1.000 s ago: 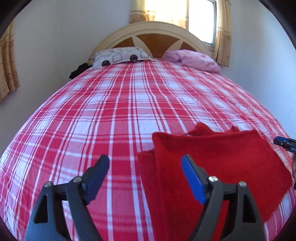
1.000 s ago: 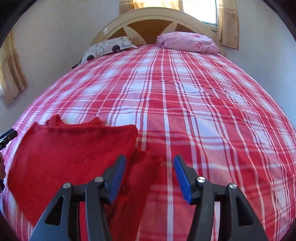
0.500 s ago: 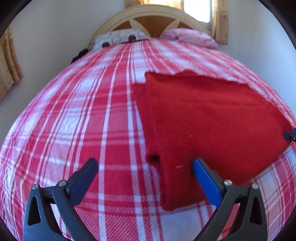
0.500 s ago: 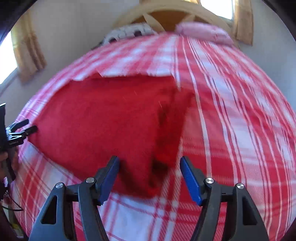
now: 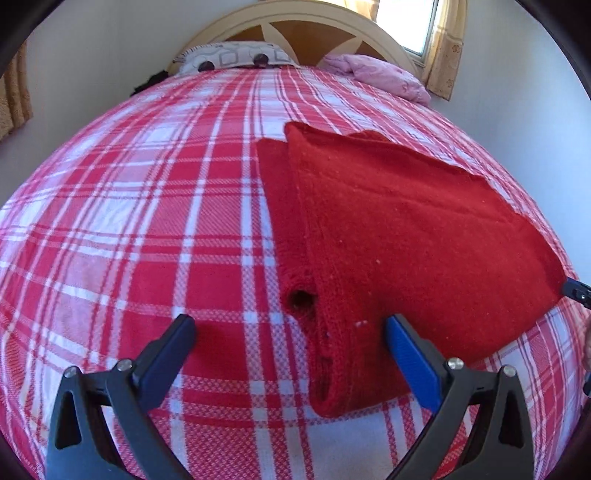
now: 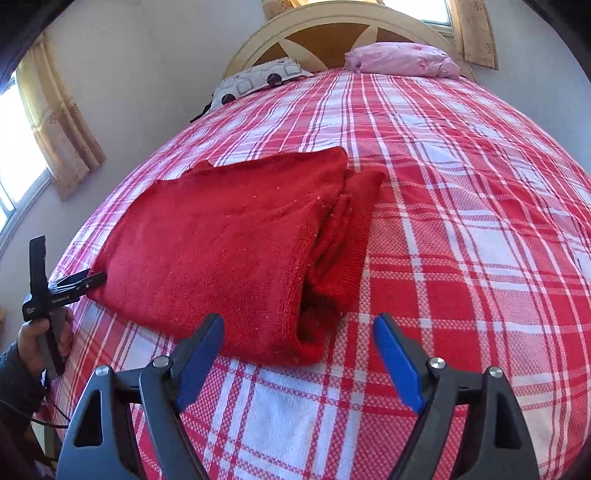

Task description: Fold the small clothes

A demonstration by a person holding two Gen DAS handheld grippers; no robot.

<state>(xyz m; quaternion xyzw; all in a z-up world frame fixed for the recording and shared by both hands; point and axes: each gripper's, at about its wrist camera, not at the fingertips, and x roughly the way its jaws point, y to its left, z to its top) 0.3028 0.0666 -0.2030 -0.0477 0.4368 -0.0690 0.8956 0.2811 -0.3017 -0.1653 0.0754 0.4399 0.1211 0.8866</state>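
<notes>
A: Where's the sweater (image 5: 406, 236)?

B: Flat on the plaid bedspread (image 5: 147, 206), folded, near the foot of the bed. A sleeve (image 5: 284, 206) sticks out along its left edge, with the cuff opening facing the near side.

A: And the left gripper (image 5: 290, 328)?

B: Spread wide, nothing pinched. Its fingers straddle the sweater's near left corner, the right finger (image 5: 410, 350) over the knit, the left one over bare bedspread. I can't tell whether either one touches.

A: The right gripper (image 6: 298, 330)?

B: Its jaws are opening. The sweater's near right corner lies between the tips in that view, but the pads aren't pressing on it. A second sleeve (image 6: 354, 229) peeks out along that right side.

A: Anything else?

B: From the right wrist view, the person's hand (image 6: 38, 341) grips the left tool's handle at the sweater's left corner. Far off, a patterned pillow (image 6: 258, 79) and a pink bundle (image 6: 402, 59) sit against the headboard (image 6: 332, 33).
</notes>
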